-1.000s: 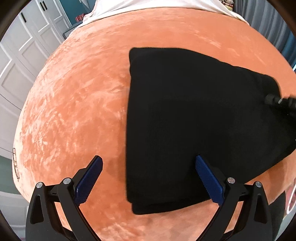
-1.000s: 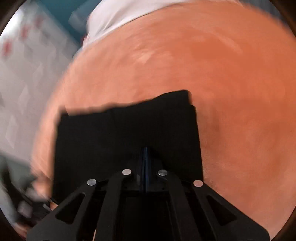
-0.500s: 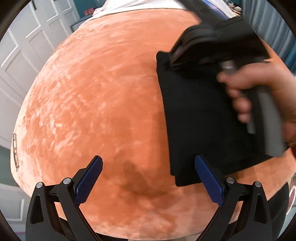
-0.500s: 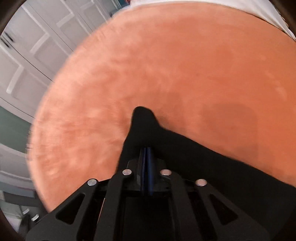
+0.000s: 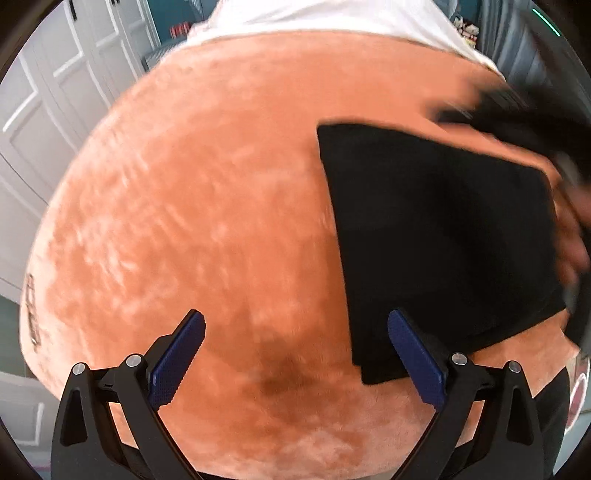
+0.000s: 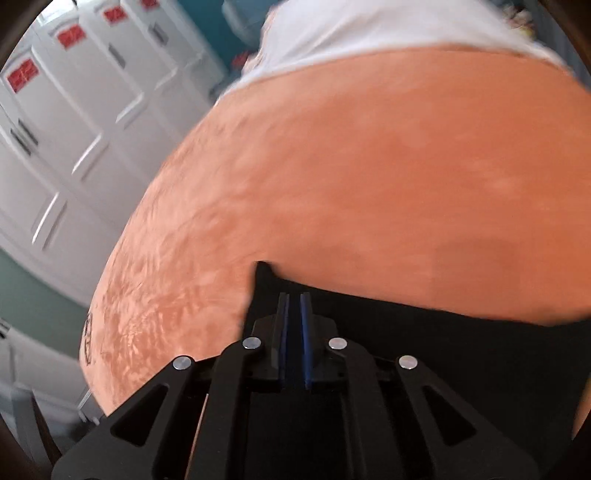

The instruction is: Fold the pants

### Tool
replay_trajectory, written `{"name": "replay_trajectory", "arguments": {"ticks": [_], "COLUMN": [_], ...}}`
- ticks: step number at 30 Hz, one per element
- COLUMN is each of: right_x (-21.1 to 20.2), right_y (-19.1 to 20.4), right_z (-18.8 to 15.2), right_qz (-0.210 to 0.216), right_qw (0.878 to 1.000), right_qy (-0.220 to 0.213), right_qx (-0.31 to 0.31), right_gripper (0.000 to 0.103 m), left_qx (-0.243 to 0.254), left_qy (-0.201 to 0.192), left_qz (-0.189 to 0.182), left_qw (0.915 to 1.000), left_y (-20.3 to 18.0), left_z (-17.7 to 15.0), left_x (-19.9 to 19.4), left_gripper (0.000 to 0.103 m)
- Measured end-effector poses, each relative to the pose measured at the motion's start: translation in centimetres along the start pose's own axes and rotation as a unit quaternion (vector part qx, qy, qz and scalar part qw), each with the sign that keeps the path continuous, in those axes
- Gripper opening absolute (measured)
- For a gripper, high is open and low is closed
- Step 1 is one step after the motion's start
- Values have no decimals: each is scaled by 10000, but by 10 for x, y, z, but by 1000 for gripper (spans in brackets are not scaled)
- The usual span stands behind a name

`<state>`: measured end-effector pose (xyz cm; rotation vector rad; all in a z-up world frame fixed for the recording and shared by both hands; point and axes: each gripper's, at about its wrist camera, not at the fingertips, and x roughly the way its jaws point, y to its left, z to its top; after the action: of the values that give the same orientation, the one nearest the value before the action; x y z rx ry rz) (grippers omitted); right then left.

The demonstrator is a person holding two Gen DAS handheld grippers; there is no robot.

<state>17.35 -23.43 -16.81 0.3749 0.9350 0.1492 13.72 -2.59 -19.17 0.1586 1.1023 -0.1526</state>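
The black pants (image 5: 436, 236) lie folded in a flat block on the orange plush blanket (image 5: 184, 221), to the right in the left wrist view. My left gripper (image 5: 295, 321) hovers open above the blanket, its right finger (image 5: 413, 354) over the pants' near left corner and nothing between the pads. My right gripper (image 6: 293, 314) sits at the pants' (image 6: 443, 332) left corner. Its jaws are opening, with a narrow gap between the blue pads and black cloth showing there. Blurred at the far right of the left wrist view are that gripper (image 5: 517, 110) and the person's hand (image 5: 572, 229).
White panelled cupboard doors (image 6: 74, 129) stand to the left, beyond the blanket's rounded edge. A white sheet (image 5: 332, 18) covers the far end of the bed. Bare orange blanket (image 6: 369, 184) spreads left of and beyond the pants.
The right gripper carried a pants edge across to the left, folding the cloth narrower, and its pads have now parted slightly. The left gripper stayed open and drifted left of the pants.
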Motion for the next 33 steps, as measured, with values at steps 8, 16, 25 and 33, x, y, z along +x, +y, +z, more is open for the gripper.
{"name": "replay_trajectory", "arguments": {"ticks": [8, 16, 25, 33], "right_x": [-86, -97, -64, -55], "right_y": [-122, -114, -80, -107], "right_z": [-86, -101, -21, -13], "right_qz": [-481, -1141, -891, -1379], "right_qw": [9839, 9893, 9956, 9901], "right_qy": [-383, -202, -257, -49], "right_qx": [1677, 889, 91, 270], "right_gripper": [6, 0, 6, 13], "left_qx": [263, 670, 895, 883], "left_qy": [-93, -71, -16, 141], "left_qz": [136, 479, 743, 831], "left_qw": [9995, 9966, 9932, 9925], "left_y": [-46, -100, -119, -115], "left_z": [10, 10, 8, 5], "left_x": [-3, -8, -2, 10], "left_gripper": [98, 98, 98, 98]}}
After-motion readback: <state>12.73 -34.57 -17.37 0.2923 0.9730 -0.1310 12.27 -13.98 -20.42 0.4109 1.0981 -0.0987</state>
